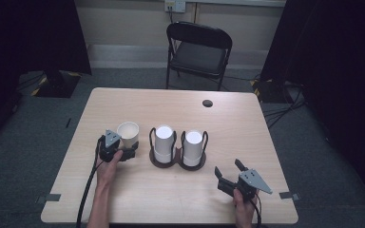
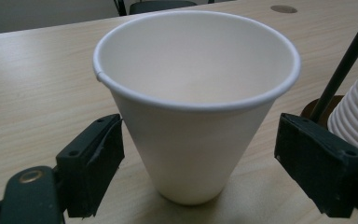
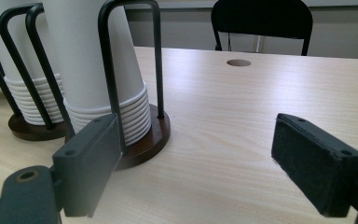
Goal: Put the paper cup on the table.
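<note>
**Right now: L gripper astride a single paper cup, R gripper idle**

Biggest first: I see the wooden table (image 1: 138, 199) w/ a round cable hole (image 1: 207, 103) near its far edge, and a black folding chair (image 1: 198, 52) on the floor beyond it.

Next, the dark wooden holder (image 1: 177, 162), about mid-table, w/ black wire loops. It carries 2 stacks of white cups, rims down: left stack (image 1: 163, 142) and right stack (image 1: 193, 147). In the right gripper view the nearer stack (image 3: 98, 60) is just ahead on the left side, standing inside its loops on the base.

Then the single paper cup (image 1: 128, 134), upright and open-mouthed, standing on the table just left of the holder, apart from it. In the left gripper view the cup (image 2: 193, 121) sits between my 2 jaws and looks empty.

Left gripper (image 1: 123, 153): jaws spread, 1 on each side of the cup, a visible gap on both sides, so not clamping it.

Right gripper (image 1: 229, 174): near the table's front-right corner, well apart from the holder, jaws wide apart, nothing between them but bare tabletop.
</note>
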`<action>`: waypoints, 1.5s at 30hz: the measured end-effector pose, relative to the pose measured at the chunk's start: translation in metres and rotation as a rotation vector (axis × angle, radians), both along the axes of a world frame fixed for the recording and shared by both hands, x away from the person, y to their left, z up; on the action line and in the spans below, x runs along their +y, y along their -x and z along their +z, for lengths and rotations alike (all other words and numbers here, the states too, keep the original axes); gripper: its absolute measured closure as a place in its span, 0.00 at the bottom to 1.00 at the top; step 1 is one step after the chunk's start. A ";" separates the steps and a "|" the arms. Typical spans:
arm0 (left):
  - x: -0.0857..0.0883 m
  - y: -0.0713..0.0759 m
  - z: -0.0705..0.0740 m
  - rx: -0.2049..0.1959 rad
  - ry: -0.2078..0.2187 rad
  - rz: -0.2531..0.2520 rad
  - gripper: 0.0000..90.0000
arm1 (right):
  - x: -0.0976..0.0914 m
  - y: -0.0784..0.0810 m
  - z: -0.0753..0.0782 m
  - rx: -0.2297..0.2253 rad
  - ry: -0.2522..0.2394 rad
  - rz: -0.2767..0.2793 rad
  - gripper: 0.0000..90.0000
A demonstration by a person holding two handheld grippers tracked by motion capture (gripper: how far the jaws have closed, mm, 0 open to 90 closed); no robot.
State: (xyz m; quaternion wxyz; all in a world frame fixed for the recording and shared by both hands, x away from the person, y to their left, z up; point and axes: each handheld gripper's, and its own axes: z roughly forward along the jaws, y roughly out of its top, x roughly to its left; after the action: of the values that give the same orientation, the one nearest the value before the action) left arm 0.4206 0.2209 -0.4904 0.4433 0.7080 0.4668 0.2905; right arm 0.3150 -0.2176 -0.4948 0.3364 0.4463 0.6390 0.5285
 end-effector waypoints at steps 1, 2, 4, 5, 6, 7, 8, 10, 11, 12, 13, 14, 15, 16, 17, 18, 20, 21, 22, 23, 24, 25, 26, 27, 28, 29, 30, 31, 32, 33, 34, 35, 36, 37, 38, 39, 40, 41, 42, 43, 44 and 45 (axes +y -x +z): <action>-0.001 0.001 0.000 -0.008 0.016 0.013 0.17 | 0.000 0.000 0.000 -0.001 0.000 0.001 0.17; 0.001 0.004 0.000 -0.006 0.021 0.017 0.18 | 0.000 0.000 0.000 0.001 -0.001 0.001 0.17; 0.001 0.007 0.000 -0.007 0.034 0.022 0.18 | 0.000 0.000 0.000 0.000 -0.002 0.000 0.17; 0.000 0.008 0.000 -0.006 0.016 0.033 0.18 | 0.000 0.000 0.000 0.000 -0.002 0.000 0.17; 0.000 0.009 0.000 -0.005 0.011 0.031 0.18 | 0.000 0.000 0.000 -0.001 -0.002 0.001 0.17; 0.001 0.011 0.001 -0.009 0.016 0.031 0.18 | 0.000 0.001 0.000 -0.001 -0.001 0.002 0.17; 0.002 0.014 0.002 -0.016 0.015 0.039 0.18 | 0.000 0.000 0.000 -0.002 0.000 0.003 0.17; 0.003 0.019 0.004 -0.023 0.025 0.048 0.18 | 0.000 0.001 0.000 -0.002 -0.002 0.002 0.17; 0.002 0.021 0.005 -0.036 0.042 0.056 0.18 | 0.000 0.001 0.000 -0.002 -0.003 0.001 0.17; 0.003 0.023 0.006 -0.037 0.021 0.053 0.18 | 0.000 0.001 0.000 -0.002 -0.002 0.002 0.17; 0.003 0.025 0.007 -0.040 0.025 0.052 0.17 | 0.000 0.001 0.000 -0.004 -0.001 0.003 0.17; 0.003 0.027 0.008 -0.037 0.020 0.048 0.17 | 0.000 0.001 0.000 -0.005 0.001 0.003 0.17; 0.003 0.030 0.009 -0.039 0.025 0.047 0.17 | 0.000 0.001 0.000 -0.005 0.000 0.001 0.17; 0.003 0.033 0.009 -0.045 0.043 0.042 0.17 | 0.000 0.001 0.000 -0.005 0.000 0.001 0.17; 0.003 0.035 0.010 -0.046 0.039 0.034 0.17 | 0.000 0.001 0.000 -0.006 0.000 0.001 0.17; 0.001 0.038 0.010 -0.050 0.040 0.032 0.17 | 0.000 0.001 0.000 -0.009 -0.002 0.000 0.17; -0.001 0.043 0.011 -0.052 0.042 0.029 0.17 | 0.000 0.001 0.000 -0.008 -0.003 0.000 0.17; -0.003 0.046 0.012 -0.051 0.047 0.030 0.17 | 0.000 0.001 0.000 -0.010 -0.003 0.001 0.17; -0.005 0.049 0.011 -0.059 0.058 0.036 0.17 | 0.000 0.001 0.000 -0.012 -0.003 0.000 0.17; -0.007 0.053 0.010 -0.062 0.053 0.039 0.17 | 0.000 0.001 0.000 -0.012 -0.003 -0.001 0.17; -0.008 0.056 0.009 -0.067 0.055 0.039 0.17 | 0.000 0.001 0.000 -0.012 -0.004 -0.002 0.17; -0.010 0.059 0.009 -0.068 0.058 0.039 0.17 | 0.000 0.001 0.000 -0.013 -0.003 -0.002 0.17; -0.012 0.062 0.008 -0.076 0.057 0.032 0.17 | 0.000 0.002 0.000 -0.016 -0.001 -0.002 0.17; -0.014 0.065 0.007 -0.085 0.054 0.034 0.17 | 0.000 0.002 0.000 -0.017 -0.001 -0.003 0.17; -0.016 0.067 0.006 -0.097 0.051 0.033 0.17 | 0.000 0.002 0.000 -0.017 -0.001 -0.003 0.17; -0.017 0.070 0.007 -0.101 0.047 0.025 0.18 | 0.000 0.002 0.000 -0.016 -0.003 -0.004 0.17; -0.019 0.072 0.007 -0.100 0.057 0.024 0.18 | -0.001 0.002 0.000 -0.016 -0.004 -0.004 0.17; -0.021 0.075 0.007 -0.110 0.053 0.023 0.18 | -0.001 0.002 0.000 -0.015 -0.007 -0.004 0.17; -0.024 0.078 0.007 -0.115 0.049 0.020 0.17 | -0.001 0.002 0.000 -0.015 -0.008 -0.005 0.17; -0.026 0.080 0.008 -0.118 0.052 0.015 0.17 | -0.001 0.002 0.000 -0.016 -0.007 -0.005 0.17; -0.027 0.083 0.008 -0.121 0.063 0.002 0.17 | -0.001 0.002 0.000 -0.016 -0.007 -0.005 0.17; -0.028 0.086 0.009 -0.125 0.067 -0.009 0.17 | -0.001 0.002 0.000 -0.018 -0.006 -0.005 0.17; -0.030 0.089 0.010 -0.125 0.058 -0.008 0.17 | -0.001 0.002 0.000 -0.019 -0.006 -0.005 0.17; -0.032 0.092 0.010 -0.127 0.063 -0.012 0.17 | -0.001 0.002 0.000 -0.020 -0.006 -0.006 0.17; -0.033 0.095 0.010 -0.126 0.064 -0.019 0.17 | 0.000 0.002 0.000 -0.020 -0.006 -0.006 0.17; -0.035 0.098 0.010 -0.123 0.065 -0.027 0.17 | 0.000 0.002 0.000 -0.020 -0.006 -0.006 0.17; -0.036 0.101 0.009 -0.123 0.065 -0.031 0.17 | 0.000 0.002 0.000 -0.020 -0.006 -0.006 0.17; -0.038 0.104 0.007 -0.122 0.064 -0.031 0.17 | 0.000 0.002 0.000 -0.022 -0.007 -0.006 0.17; -0.040 0.106 0.006 -0.117 0.061 -0.030 0.17 | -0.001 0.002 -0.001 -0.023 -0.007 -0.004 0.17; -0.041 0.108 0.004 -0.115 0.075 -0.029 0.17 | -0.001 0.003 0.000 -0.022 -0.009 -0.004 0.17; -0.042 0.111 0.003 -0.113 0.076 -0.034 0.17 | -0.001 0.003 0.000 -0.022 -0.009 -0.004 0.17; -0.043 0.113 0.003 -0.112 0.079 -0.039 0.17 | -0.001 0.003 0.000 -0.022 -0.008 -0.002 0.17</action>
State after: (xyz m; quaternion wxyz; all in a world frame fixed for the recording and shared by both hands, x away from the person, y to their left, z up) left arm 0.3077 0.1774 -0.4878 0.5018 0.6814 0.4385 0.3025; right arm 0.3123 -0.2182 -0.4953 0.3423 0.4423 0.6327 0.5356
